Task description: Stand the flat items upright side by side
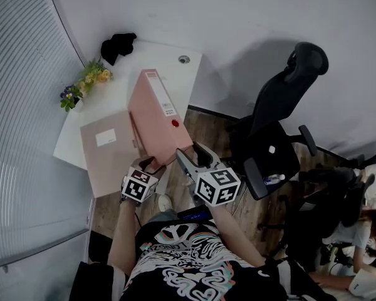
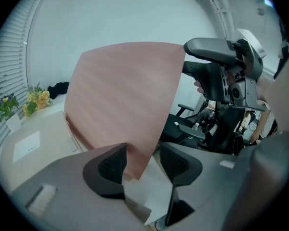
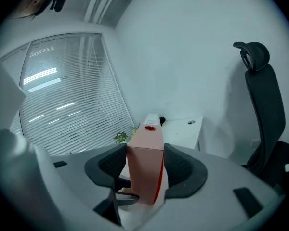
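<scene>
1. head view: a person is standing over a white desk (image 1: 169, 58) that is sitting in a corner by window blinds (image 1: 19, 105). one pink file box (image 1: 160, 115) is standing up on edge and leaning, with its labelled spine and red dot facing up. a second pink file box (image 1: 106, 152) is lying flat right beside it on the left, white label up. the left gripper (image 1: 147, 167) is meeting the near lower corner of the raised box. the right gripper (image 1: 195, 155) is reaching in at its near end, just beside the left one. flowers (image 1: 88, 80) and a black object (image 1: 118, 46) are sitting at the far end of the desk. a black office chair (image 1: 282, 124) is standing on the wooden floor to the right.

2. left gripper view: the jaws are standing spread. the lower corner of the raised box's broad pink face is hanging between them, lying against the left-hand jaw and leaving a clear gap to the other. the flat box is showing low on the left with the flowers beyond it, and the right gripper is showing at the box's upper right corner.

3. right gripper view: the jaws are pinching the narrow end of the raised box, one pad pressing on each side. the box is filling the space between them, its red dot showing near the top. the desk and the blinds are lying beyond, and the chair is rising at the right.
</scene>
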Demonstrator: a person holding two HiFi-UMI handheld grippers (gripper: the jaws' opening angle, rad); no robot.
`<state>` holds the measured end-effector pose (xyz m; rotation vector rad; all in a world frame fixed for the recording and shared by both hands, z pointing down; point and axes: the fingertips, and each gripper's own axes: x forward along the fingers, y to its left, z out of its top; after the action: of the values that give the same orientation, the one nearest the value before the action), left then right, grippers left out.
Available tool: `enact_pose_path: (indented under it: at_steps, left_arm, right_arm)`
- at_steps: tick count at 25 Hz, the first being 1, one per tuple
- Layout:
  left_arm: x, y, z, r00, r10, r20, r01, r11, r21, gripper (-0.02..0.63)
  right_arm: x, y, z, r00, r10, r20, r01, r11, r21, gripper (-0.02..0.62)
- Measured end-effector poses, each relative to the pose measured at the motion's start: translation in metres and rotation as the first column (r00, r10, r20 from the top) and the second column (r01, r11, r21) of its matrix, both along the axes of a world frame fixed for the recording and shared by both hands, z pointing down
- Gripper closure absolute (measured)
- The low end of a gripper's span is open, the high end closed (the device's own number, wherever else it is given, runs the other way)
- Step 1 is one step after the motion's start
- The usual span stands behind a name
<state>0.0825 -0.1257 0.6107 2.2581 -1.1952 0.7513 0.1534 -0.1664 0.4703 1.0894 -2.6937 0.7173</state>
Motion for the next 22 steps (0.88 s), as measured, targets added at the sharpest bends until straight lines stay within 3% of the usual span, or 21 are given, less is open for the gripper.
enact_pose_path:
  at_steps: [19, 22]
  left_arm:
    - [-0.006, 0.008, -0.035, 0.998, 0.024, -0.055, -0.016, 0.991, 0.135, 0.4]
    - [-0.012, 0.011, -0.037, 0.999, -0.005, -0.054, 0.013, 0.989, 0.147, 0.409]
  right_arm:
    - [-0.039, 0.032, -0.013, 0.993, -0.068, -0.095, 0.077, 0.993, 0.094, 0.358]
    - [-0.044, 0.039, -0.015, 0.992, -0.083, -0.098, 0.094, 0.989, 0.111, 0.426]
